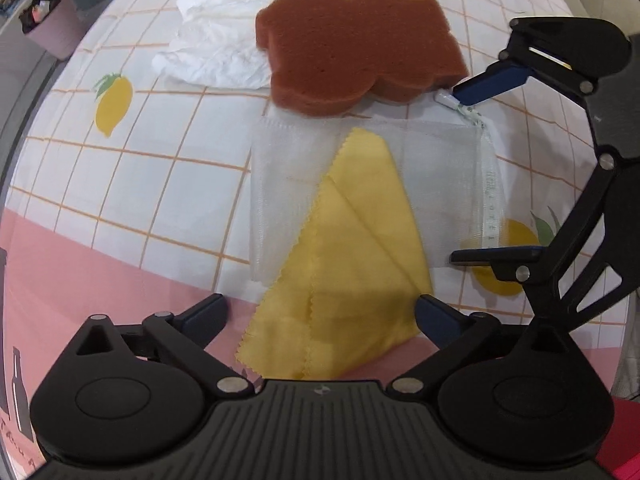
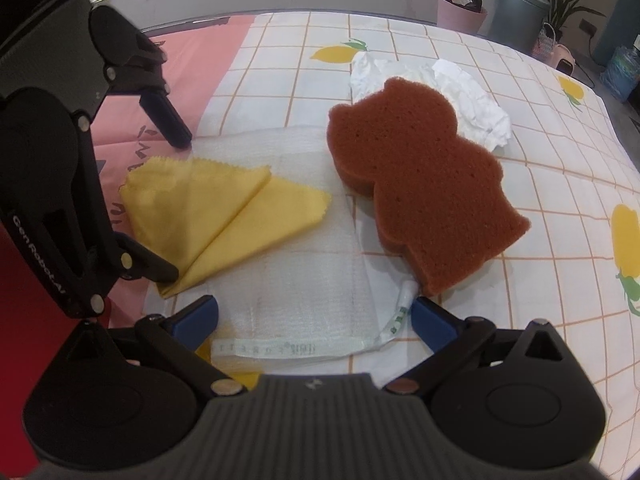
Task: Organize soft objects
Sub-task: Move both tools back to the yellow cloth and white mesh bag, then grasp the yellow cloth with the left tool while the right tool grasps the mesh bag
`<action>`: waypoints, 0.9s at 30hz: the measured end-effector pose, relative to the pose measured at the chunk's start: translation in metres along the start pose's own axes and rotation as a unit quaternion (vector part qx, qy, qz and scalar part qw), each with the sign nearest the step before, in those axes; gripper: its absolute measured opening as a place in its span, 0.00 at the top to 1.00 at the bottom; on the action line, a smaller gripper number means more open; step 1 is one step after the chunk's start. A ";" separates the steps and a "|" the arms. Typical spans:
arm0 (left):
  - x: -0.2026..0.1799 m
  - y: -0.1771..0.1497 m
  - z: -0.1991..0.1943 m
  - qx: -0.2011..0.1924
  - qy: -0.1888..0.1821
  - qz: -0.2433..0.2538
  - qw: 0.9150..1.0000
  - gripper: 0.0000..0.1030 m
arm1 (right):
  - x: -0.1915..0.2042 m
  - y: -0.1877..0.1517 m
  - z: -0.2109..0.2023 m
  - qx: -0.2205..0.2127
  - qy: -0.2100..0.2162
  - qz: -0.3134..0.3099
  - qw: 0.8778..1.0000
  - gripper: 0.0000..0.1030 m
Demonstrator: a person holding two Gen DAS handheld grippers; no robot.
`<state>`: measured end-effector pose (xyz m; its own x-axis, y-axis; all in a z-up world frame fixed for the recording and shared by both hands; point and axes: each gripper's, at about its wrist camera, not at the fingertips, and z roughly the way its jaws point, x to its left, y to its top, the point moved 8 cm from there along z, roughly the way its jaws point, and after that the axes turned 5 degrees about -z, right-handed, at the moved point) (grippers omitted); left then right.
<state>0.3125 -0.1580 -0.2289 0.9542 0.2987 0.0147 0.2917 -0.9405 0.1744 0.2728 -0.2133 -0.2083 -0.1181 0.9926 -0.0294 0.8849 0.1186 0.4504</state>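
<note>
light: bright, even, soft shadows | focus: sharp centre, slight blur | edges: strong fisheye bending, dark corners

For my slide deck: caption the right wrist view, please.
Folded yellow cloth lies on a white mesh bag, brown sponge beside it, both grippers' jaws open.

A lemon-print tablecloth (image 2: 460,40) covers the table; beyond its far edge stand a pink bin (image 2: 460,14), grey bin (image 2: 520,10) and plant (image 2: 568,4).

One sponge (image 2: 424,196), one yellow cloth (image 2: 216,216), one mesh bag (image 2: 304,280), one tissue (image 2: 476,96).
</note>
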 end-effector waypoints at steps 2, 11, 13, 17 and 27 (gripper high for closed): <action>0.000 -0.006 -0.002 -0.010 -0.002 -0.012 1.000 0.00 | 0.001 0.000 0.000 0.001 0.002 -0.004 1.000 0.02; -0.015 -0.015 -0.016 -0.037 -0.017 0.007 0.999 0.30 | 0.001 0.001 0.000 0.006 0.001 -0.001 1.000 0.05; -0.021 -0.016 -0.020 -0.044 -0.021 0.012 0.999 0.45 | 0.001 0.001 -0.002 0.003 0.002 -0.004 1.000 0.11; -0.025 -0.014 -0.024 -0.042 -0.026 -0.011 0.999 0.95 | 0.001 0.002 -0.006 -0.003 0.003 -0.009 1.000 0.27; -0.025 -0.009 -0.018 0.003 0.072 -0.044 0.996 0.95 | -0.023 -0.010 -0.020 0.021 -0.008 -0.004 1.000 0.87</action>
<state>0.2850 -0.1538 -0.2132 0.9056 0.4002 0.1405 0.3751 -0.9103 0.1751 0.2576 -0.2380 -0.1939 -0.1184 0.9918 -0.0476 0.9025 0.1275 0.4114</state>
